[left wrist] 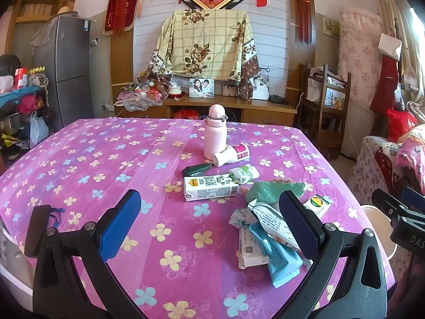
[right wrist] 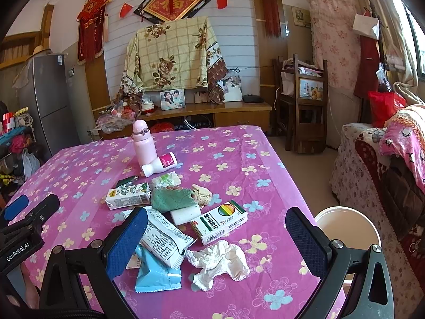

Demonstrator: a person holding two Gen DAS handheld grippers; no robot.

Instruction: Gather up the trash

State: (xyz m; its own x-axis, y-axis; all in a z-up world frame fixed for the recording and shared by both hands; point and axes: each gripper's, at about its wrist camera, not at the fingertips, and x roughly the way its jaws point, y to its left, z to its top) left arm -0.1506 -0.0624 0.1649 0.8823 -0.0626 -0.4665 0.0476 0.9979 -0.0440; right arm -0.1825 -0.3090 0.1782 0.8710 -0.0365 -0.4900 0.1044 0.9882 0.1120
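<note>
Trash lies on the pink flowered tablecloth (right wrist: 225,146): a milk carton (left wrist: 209,187) (right wrist: 128,195), a white yogurt bottle (left wrist: 231,155) (right wrist: 160,164), white and blue wrappers (left wrist: 276,242) (right wrist: 159,239), a medicine box (right wrist: 220,222) (left wrist: 317,205), a crumpled tissue (right wrist: 219,261), a green cloth (right wrist: 172,199) (left wrist: 273,190). My left gripper (left wrist: 209,226) is open and empty above the table's near side. My right gripper (right wrist: 216,242) is open and empty, with the tissue and box between its fingers. A white bin (right wrist: 348,228) stands off the table's right edge.
A pink thermos (left wrist: 215,133) (right wrist: 143,142) stands upright behind the trash. A small dark green packet (left wrist: 195,169) lies beside the carton. A sofa with patterned covers (right wrist: 385,164) is to the right, a TV cabinet (left wrist: 231,106) behind the table, a grey fridge (left wrist: 67,66) at the left.
</note>
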